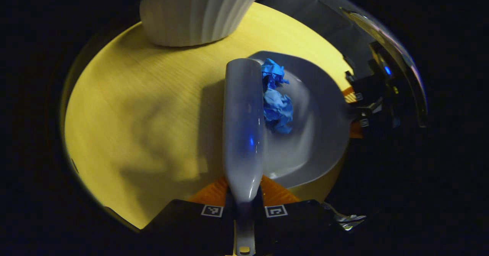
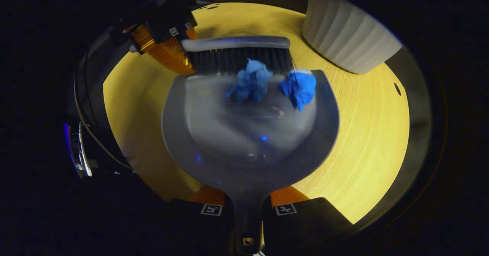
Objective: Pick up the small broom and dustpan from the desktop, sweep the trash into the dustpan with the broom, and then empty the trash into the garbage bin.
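Left gripper view, read from left to right: bare yellow desktop (image 1: 126, 107), with the ribbed white garbage bin (image 1: 198, 11) standing at its far edge; then the broom (image 1: 243, 130), whose handle runs up the centre of the view from between the left gripper (image 1: 243, 204) fingers, which are closed on it; then 2 crumpled blue paper wads (image 1: 277, 95) lying just beside the broom head, inside the grey dustpan (image 1: 321, 133); at the far right, the right gripper (image 1: 363, 99) at the pan's handle. Right gripper view, left to right: the left gripper at upper left, the bristles touching both wads at the pan's mouth, the bin at upper right. The right gripper's fingers are clamped on the dustpan handle.

Risk: both wads sit at the pan's front lip, not deep in the bowl. If the pan is lifted or tipped forward before the broom pushes them farther in, they would probably roll back onto the desktop. Withdrawing the bristles abruptly could also drag a wad out.
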The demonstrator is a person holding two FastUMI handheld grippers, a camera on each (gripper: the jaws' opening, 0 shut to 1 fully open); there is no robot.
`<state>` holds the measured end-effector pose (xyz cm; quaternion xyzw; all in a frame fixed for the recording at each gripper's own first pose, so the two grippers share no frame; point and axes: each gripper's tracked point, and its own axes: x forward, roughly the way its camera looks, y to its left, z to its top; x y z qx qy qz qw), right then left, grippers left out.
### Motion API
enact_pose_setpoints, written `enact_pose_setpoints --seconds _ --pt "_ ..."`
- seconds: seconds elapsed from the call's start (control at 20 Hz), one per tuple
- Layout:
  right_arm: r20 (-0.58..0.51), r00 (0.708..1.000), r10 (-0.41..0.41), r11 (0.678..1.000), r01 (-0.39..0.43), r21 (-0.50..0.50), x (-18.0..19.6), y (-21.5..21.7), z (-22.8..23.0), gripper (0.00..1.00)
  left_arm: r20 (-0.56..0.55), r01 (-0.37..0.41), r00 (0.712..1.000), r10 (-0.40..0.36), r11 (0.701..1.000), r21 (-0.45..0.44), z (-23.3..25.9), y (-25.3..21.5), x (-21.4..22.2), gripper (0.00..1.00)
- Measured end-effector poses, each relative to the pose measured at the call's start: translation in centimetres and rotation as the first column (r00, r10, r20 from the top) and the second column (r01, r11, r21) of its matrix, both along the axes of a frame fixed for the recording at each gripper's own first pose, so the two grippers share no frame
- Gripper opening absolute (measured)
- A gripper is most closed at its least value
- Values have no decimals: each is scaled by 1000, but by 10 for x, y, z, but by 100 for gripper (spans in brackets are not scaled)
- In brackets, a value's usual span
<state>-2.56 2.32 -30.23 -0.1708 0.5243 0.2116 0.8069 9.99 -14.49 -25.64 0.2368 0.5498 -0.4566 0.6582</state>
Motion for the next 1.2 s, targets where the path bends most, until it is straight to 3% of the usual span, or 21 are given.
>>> enact_pose_setpoints --seconds 0.15,0.3,0.55,0.7,0.9,1.2 --pt "51 998 42 999 -42 -5 2 -3 0 35 7 -85 996 86 996 -40 10 0 -12 25" --pt "85 995 45 999 -46 14 1 -5 3 35 60 -249 965 254 965 -76 19 20 -16 25" --pt "79 997 15 999 -18 38 -3 -24 18 35 193 -480 835 515 854 -202 26 61 -22 26" --pt "80 997 -6 1000 4 21 -13 -49 40 35 199 -583 752 628 775 -243 6 89 -37 25" --pt "118 993 16 998 -8 -69 -16 -79 93 35 195 -676 669 717 697 -240 -37 112 -65 25" --pt "137 985 -105 994 102 32 -28 -77 177 35 165 -729 629 759 651 -212 -55 131 -108 25"
